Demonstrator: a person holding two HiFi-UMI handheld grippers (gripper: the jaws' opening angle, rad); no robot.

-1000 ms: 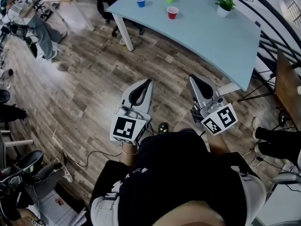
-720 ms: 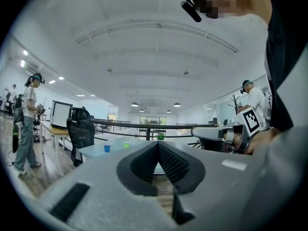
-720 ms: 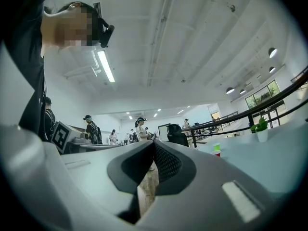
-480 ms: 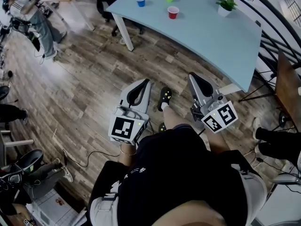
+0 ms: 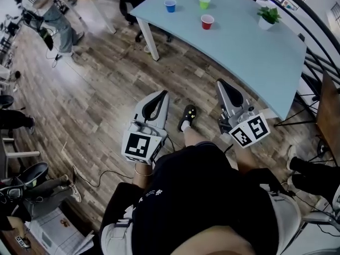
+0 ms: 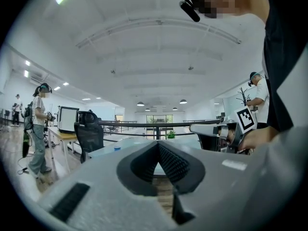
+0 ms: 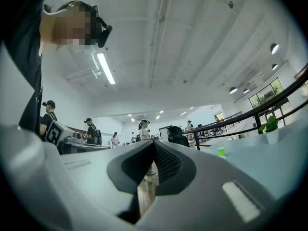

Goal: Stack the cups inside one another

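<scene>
Three cups stand apart on the far part of a light-blue table (image 5: 249, 52): a blue cup (image 5: 170, 5), a green cup (image 5: 204, 2) and a red cup (image 5: 207, 21). Both grippers are held level over the wooden floor, well short of the table. My left gripper (image 5: 161, 93) has its tips together with nothing between them. My right gripper (image 5: 222, 83) is shut and empty too. In the left gripper view the closed jaw tips (image 6: 158, 143) point toward the table, where the blue cup (image 6: 117, 148) shows. The right gripper view shows the green cup (image 7: 221, 151) beyond the shut tips (image 7: 154, 142).
A small potted plant (image 5: 268, 16) stands on the table's right end. A black railing (image 5: 319, 41) runs behind the table. My foot in a dark shoe (image 5: 188, 113) is between the grippers. Other people (image 5: 50, 15) and desks are at the left; a cable (image 5: 90, 177) lies on the floor.
The table and cups have drawn nearer and shifted right in the head view as I walk forward. Both grippers moved along with me, still shut. My foot has stepped into view.
</scene>
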